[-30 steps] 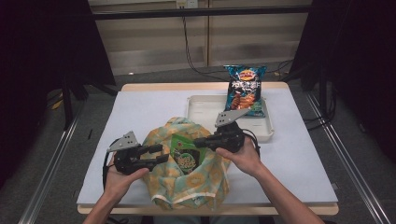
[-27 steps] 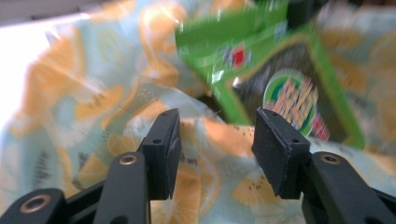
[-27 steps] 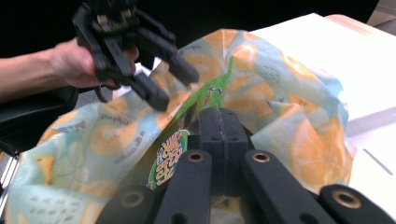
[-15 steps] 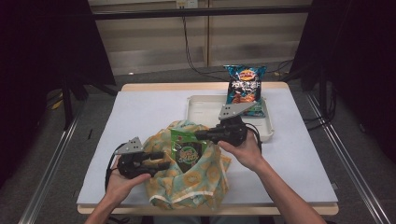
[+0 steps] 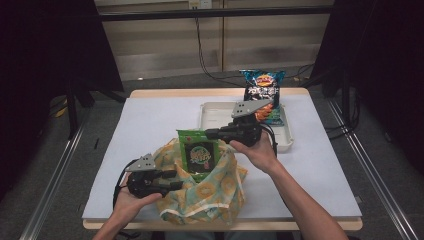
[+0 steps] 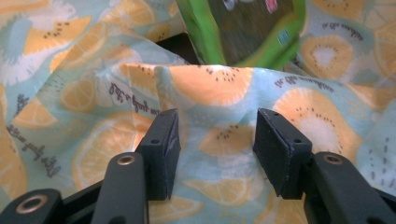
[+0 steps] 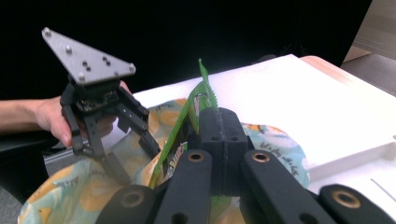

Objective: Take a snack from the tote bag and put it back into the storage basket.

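Item 1, nearest you: your left gripper [image 5: 172, 181], at 7 o'clock on the table, jaws apart. In the left gripper view a raised fold of the fruit-print cloth bag [image 6: 224, 93] stands between the pads, and neither pad [image 6: 164, 140] visibly presses on it.

Item 2: the cloth bag [image 5: 210, 192], pale blue with orange citrus slices, slumped at the near edge at 6 o'clock, mouth open upward.

Item 3: the green snack packet [image 5: 199, 154], upright, its lower half inside the bag's mouth and its top edge above it.

Item 4: your right gripper [image 5: 210, 134], just past the bag at table centre, jaws clamped together on the packet's top right corner [image 7: 201, 93]; the right gripper view shows the pads meeting on the green film.

Item 5: white tray [image 5: 287, 142] at 1 o'clock on the white table [image 5: 150, 120].

Item 6, farthest: blue chip bag [image 5: 262, 92], standing at the tray's far end, 12 to 1 o'clock.
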{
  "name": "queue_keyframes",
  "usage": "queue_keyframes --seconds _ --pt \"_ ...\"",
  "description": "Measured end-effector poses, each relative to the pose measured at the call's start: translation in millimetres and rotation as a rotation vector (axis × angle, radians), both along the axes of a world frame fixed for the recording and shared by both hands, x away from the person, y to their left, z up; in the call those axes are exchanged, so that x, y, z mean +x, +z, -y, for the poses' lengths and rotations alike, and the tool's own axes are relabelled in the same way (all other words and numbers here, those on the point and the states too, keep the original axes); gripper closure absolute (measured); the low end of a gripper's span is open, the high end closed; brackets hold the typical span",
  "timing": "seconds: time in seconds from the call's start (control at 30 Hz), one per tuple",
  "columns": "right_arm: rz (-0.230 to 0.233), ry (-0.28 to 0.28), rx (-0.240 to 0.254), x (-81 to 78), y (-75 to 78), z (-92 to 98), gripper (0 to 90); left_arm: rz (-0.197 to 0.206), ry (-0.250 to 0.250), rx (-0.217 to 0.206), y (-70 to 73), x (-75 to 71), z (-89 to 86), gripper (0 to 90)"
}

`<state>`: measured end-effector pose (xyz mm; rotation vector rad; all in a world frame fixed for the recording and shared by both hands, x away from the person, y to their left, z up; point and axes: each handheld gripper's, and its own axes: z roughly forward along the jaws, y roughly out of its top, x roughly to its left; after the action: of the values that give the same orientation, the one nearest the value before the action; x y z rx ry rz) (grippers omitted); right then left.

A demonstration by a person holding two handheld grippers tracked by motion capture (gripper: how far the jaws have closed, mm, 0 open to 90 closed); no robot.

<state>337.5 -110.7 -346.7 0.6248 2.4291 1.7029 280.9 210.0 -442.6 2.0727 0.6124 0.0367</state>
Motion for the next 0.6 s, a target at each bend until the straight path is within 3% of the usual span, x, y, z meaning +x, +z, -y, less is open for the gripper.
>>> queue_keyframes --seconds 0.27,0.6 --pt "0.029 -0.02 0.037 7.4 9.9 4.0 90.0 -0.007 0.001 0.001 -1.5 1.3 -1.2 49.2" --pt "0.072 -0.053 0.079 18.0 33.6 7.3 90.0 -0.009 -0.005 0.007 -1.6 1.0 0.3 48.5"
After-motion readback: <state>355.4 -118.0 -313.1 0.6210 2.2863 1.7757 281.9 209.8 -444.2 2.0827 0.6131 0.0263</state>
